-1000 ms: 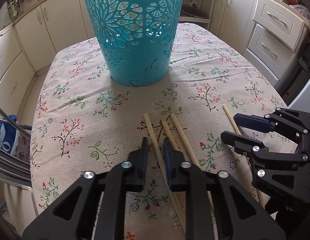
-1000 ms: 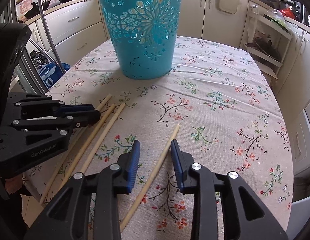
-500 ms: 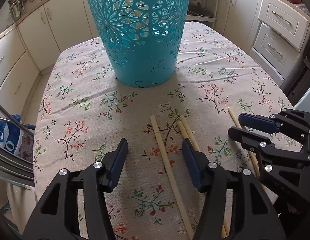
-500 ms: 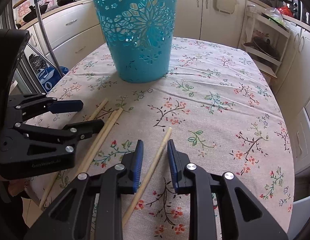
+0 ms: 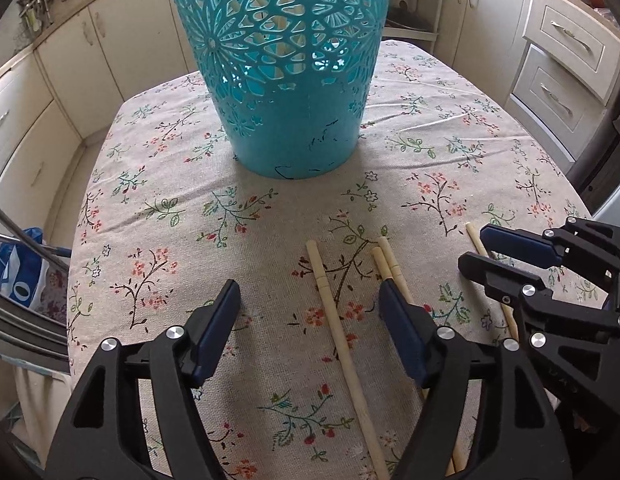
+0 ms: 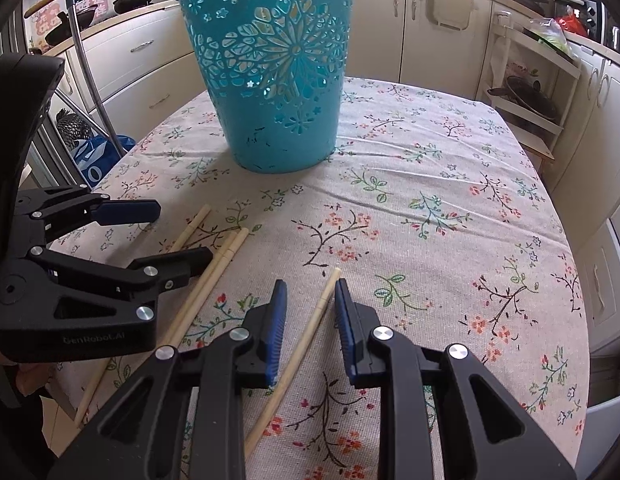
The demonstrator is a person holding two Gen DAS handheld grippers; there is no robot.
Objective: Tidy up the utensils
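the table [image 5: 157, 184] fills the frame under a flowered cloth, teal basket [image 5: 285, 64] at upper centre. left tongs [image 5: 310, 300], jaws just widened, stand spread over one chopstick [image 5: 338, 332]. right tongs [image 6: 310, 300], narrowly parted, straddle a lone chopstick [image 6: 305, 336] at lower centre without pinching.

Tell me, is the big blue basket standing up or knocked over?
Standing up. The blue basket sits flat on its base on the flowery tablecloth, with its open rim at the top.
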